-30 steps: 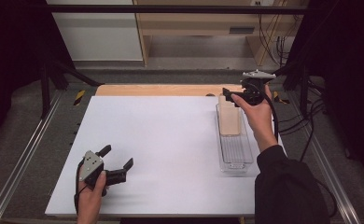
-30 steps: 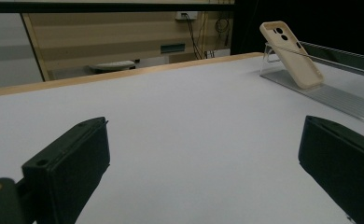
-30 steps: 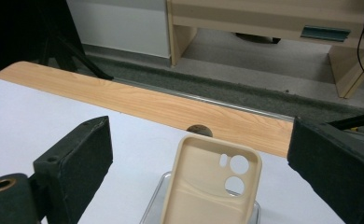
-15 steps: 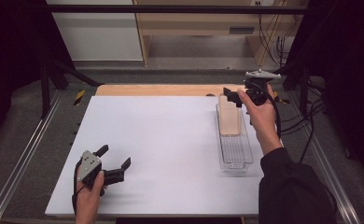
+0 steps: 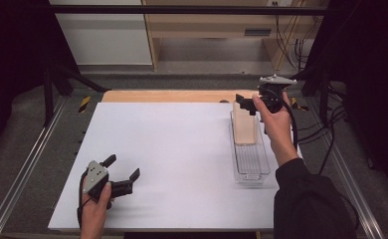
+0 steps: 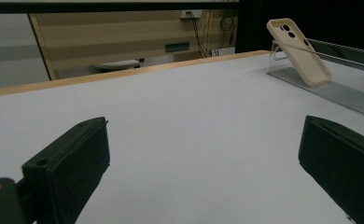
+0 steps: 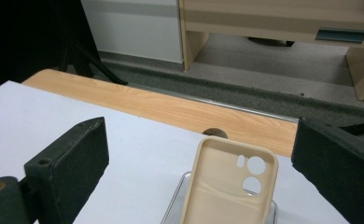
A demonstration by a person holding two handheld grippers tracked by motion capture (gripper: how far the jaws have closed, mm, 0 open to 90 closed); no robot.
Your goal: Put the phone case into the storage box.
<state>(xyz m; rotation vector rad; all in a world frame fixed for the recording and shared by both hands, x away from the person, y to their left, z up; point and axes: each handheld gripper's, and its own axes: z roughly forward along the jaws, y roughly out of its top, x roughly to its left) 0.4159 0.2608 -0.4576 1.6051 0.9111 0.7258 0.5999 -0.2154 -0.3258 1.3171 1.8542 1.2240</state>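
Observation:
A beige phone case (image 5: 244, 125) leans upright at the far end of a clear ribbed tray (image 5: 252, 167) on the right of the white table. My right gripper (image 5: 243, 103) hovers open just behind the case's top edge, touching nothing. In the right gripper view the case (image 7: 227, 191) shows its hollow inside and camera holes, low between the jaws of my right gripper (image 7: 199, 127). My left gripper (image 5: 123, 166) rests open near the front left corner, with nothing in it. In the left gripper view my left gripper (image 6: 203, 163) faces bare table, with the case (image 6: 301, 52) and tray (image 6: 339, 93) far off.
The white sheet (image 5: 182, 144) covers the table, with a wooden strip (image 5: 172, 95) along its far edge and a round hole (image 7: 213, 133) in it. Metal rails (image 5: 28, 164) run down both sides. Cables (image 5: 326, 134) hang off the right side.
My right gripper has drifted slightly to the right and back near the case's top, still open. The left gripper has stayed put.

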